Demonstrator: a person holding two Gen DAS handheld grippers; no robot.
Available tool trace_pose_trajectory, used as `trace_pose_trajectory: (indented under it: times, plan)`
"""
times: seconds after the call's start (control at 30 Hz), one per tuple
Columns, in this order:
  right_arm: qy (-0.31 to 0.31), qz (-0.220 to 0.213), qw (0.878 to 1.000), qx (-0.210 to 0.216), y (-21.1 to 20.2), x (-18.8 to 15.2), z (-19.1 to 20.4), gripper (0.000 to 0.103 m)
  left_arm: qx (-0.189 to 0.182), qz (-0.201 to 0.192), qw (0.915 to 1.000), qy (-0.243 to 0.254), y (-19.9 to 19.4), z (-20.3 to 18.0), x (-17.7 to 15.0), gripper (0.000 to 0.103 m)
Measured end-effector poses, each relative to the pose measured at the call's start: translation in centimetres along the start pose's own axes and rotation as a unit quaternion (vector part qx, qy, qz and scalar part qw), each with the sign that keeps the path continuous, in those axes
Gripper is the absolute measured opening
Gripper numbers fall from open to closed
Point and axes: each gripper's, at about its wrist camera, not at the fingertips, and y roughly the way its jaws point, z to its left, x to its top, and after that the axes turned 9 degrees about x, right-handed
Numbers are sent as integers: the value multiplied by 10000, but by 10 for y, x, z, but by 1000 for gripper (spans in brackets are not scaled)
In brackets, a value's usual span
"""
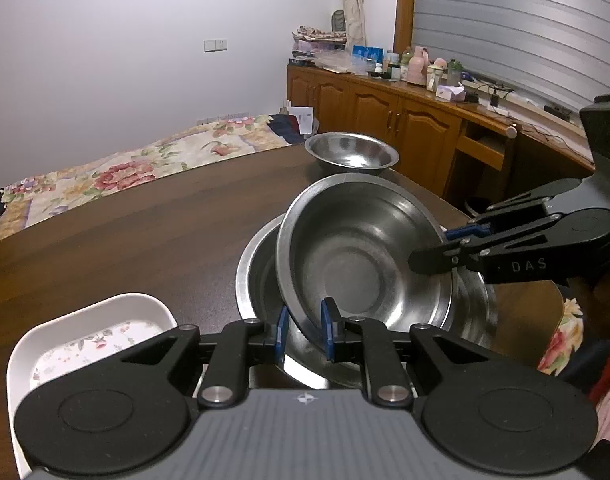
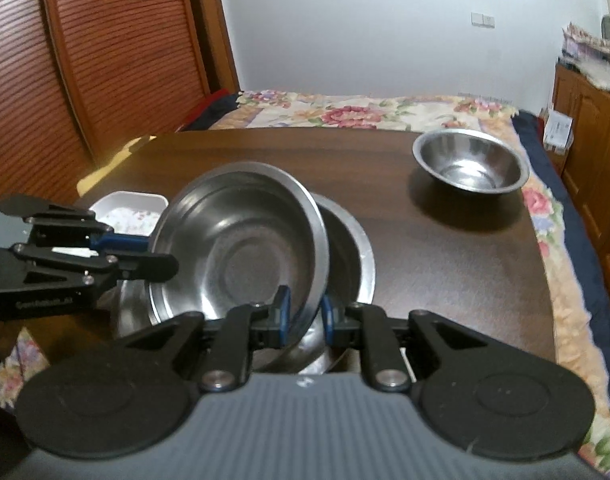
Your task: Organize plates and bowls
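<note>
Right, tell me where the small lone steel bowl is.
The small steel bowl stands upright near the table's far right corner in the right wrist view, apart from the held bowl.

R gripper (image 2: pixel 304 320) & L gripper (image 2: pixel 163 258) pinch tilted bowl (image 2: pixel 241 236) rim over bigger bowl (image 2: pixel 351 256); 3rd bowl (image 2: pixel 471 166) well apart on table (image 2: pixel 425 248).
</note>
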Motion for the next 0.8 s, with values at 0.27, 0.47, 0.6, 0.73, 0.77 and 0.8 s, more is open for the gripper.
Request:
trace_pose_trajectory:
  times: [0.27, 0.47, 0.6, 0.73, 0.77, 0.8]
  plan:
    - [-347, 36, 9992, -192, 3, 1, 7, 16, 108, -66, 9998, 122, 2, -2, -1, 19]
    - [-798, 296, 9959, -300, 6, 5, 15, 18, 138, -92, 9998, 131, 3, 0, -2, 18]
    - [-845, 403, 9953, -235, 4, 7, 15, 18, 170, -102, 9997, 164, 2, -1, -3, 18]
    - [-876, 446, 9950, -191, 3, 9, 15, 17, 195, -112, 9996, 164, 2, -1, -3, 18]
    - [-851, 438, 9953, -174, 3, 8, 15, 17, 194, -110, 9996, 159, 3, -1, -3, 18]
    - [-816, 420, 9957, -156, 3, 8, 15, 17, 190, -107, 9996, 158, 3, -1, -3, 18]
